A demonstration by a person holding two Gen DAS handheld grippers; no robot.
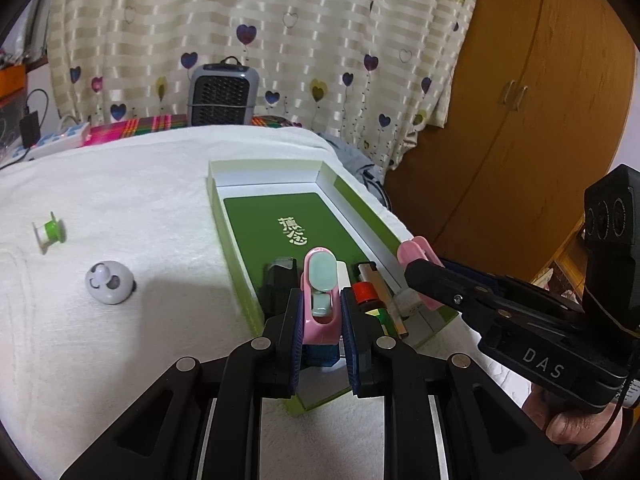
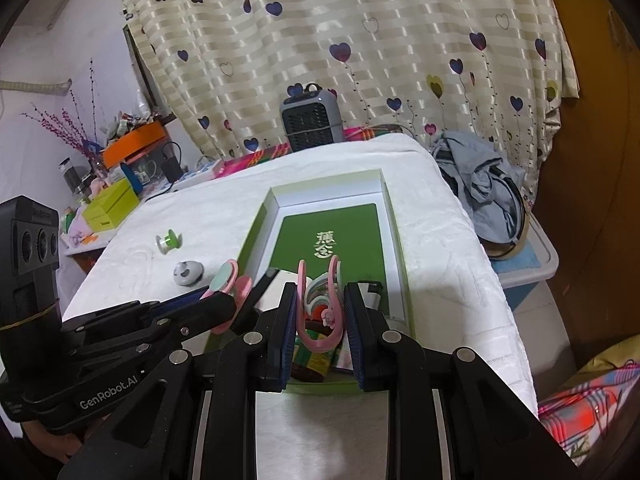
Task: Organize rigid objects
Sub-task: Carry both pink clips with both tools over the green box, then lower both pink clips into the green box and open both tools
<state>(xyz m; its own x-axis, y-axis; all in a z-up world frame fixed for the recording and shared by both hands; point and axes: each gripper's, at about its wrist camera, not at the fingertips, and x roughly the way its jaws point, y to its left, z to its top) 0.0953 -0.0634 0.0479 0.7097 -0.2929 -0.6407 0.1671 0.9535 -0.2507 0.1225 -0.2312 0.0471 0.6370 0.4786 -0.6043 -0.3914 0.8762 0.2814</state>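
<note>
Left tongs [image 1: 320, 300] clamped tight on a pink clip with a mint pad [image 1: 320, 280], held lengthwise at lower centre of the left view, nose pointing up-frame so it can drop flat into the box. Right tongs [image 2: 320, 300] also closed, gripping a pink hair clip [image 2: 320, 312] by its 2 curved prongs at lower centre of the right view; the loop end hangs toward the camera, likely so the prongs go in first. Both held items sit over the near end of the green-and-white box [image 1: 224, 240], apparently the collection spot for the rigid bits. Already in that near end: a black item [image 1: 280, 276], a lighter with a red cap [image 1: 366, 290] and some small pieces I can't identify, packed side by side, leaving the far green floor bare. Outward, on the white towel-covered tabletop [image 1: 140, 184], 2 loose things are not yet boxed: a grey-white round toy [image 1: 109, 282] at left middle and a green spool [image 1: 50, 232] above it, well apart from the box. A small grey heater [image 1: 224, 94] stands at upper centre against the heart curtain.
</note>
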